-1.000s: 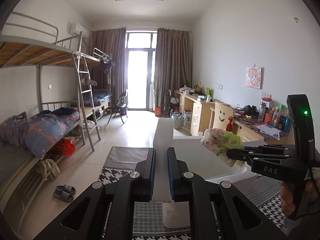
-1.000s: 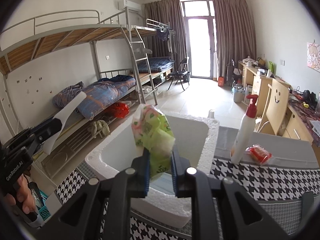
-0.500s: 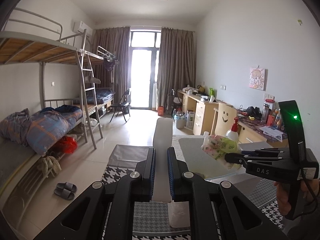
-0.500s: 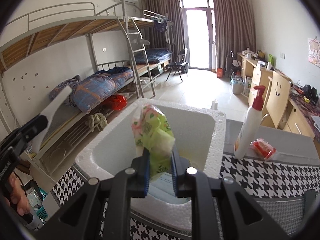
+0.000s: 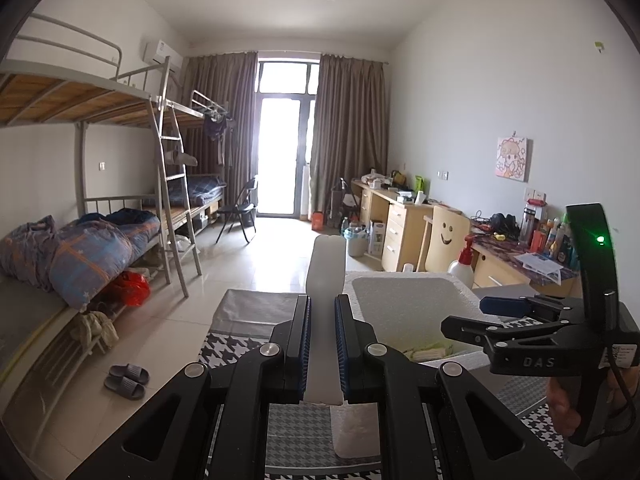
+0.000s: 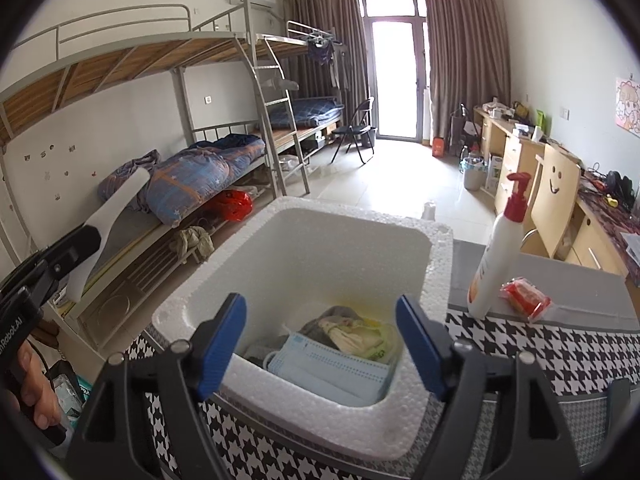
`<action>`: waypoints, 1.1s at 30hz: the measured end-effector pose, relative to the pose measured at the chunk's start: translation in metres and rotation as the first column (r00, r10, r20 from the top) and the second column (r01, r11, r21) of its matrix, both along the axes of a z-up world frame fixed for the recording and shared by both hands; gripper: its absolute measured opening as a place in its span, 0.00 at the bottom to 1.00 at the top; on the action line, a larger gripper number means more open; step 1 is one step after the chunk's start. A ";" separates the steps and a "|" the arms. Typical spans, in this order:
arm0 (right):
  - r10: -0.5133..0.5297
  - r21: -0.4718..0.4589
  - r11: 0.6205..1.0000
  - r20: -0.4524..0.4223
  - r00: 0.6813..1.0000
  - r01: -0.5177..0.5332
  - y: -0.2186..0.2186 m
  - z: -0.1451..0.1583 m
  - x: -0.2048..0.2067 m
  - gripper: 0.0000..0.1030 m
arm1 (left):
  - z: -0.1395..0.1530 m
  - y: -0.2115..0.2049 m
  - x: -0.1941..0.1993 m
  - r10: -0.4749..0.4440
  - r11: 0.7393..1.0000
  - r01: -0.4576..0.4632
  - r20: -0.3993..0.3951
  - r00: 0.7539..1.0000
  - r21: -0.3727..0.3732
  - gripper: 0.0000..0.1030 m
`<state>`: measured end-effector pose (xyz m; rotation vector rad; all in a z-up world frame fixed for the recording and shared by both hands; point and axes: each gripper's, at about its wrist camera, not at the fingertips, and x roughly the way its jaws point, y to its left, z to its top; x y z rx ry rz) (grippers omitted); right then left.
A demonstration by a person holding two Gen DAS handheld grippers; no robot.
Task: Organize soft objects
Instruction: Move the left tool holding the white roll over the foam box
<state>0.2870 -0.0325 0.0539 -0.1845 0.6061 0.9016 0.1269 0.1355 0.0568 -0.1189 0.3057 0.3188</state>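
A white foam box (image 6: 436, 268) stands on the houndstooth table (image 6: 560, 352). Inside it lie a blue face mask (image 6: 332, 372), a green and pink tissue pack (image 6: 360, 336) and a grey cloth. My right gripper (image 6: 320, 340) is open and empty just above the box's near rim; it also shows in the left wrist view (image 5: 476, 316). My left gripper (image 5: 322, 344) is shut on a flat white foam strip (image 5: 326, 276), held upright to the left of the box (image 5: 404, 304). The strip also shows in the right wrist view (image 6: 108, 224).
A white pump bottle (image 6: 496, 256) with a red top and a small red packet (image 6: 524, 296) stand on the table right of the box. A white paper piece (image 5: 354, 428) lies on the table under my left gripper. Bunk beds line the left wall, desks the right.
My right gripper opened and let go of the tissue pack, which now lies in the box. My left gripper still holds the foam strip, with little movement.
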 end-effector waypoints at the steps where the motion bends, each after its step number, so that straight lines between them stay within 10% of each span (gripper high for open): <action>1: 0.003 0.005 1.000 0.003 1.000 -0.003 -0.001 0.001 0.000 0.79 | 0.000 -0.001 0.001 -0.003 1.000 0.003 -0.001 1.000 0.001 0.12; 33: -0.104 0.135 0.986 0.034 0.994 0.099 -0.068 0.008 0.009 0.96 | 0.010 -0.026 0.042 -0.150 0.989 0.150 -0.027 0.988 0.002 0.12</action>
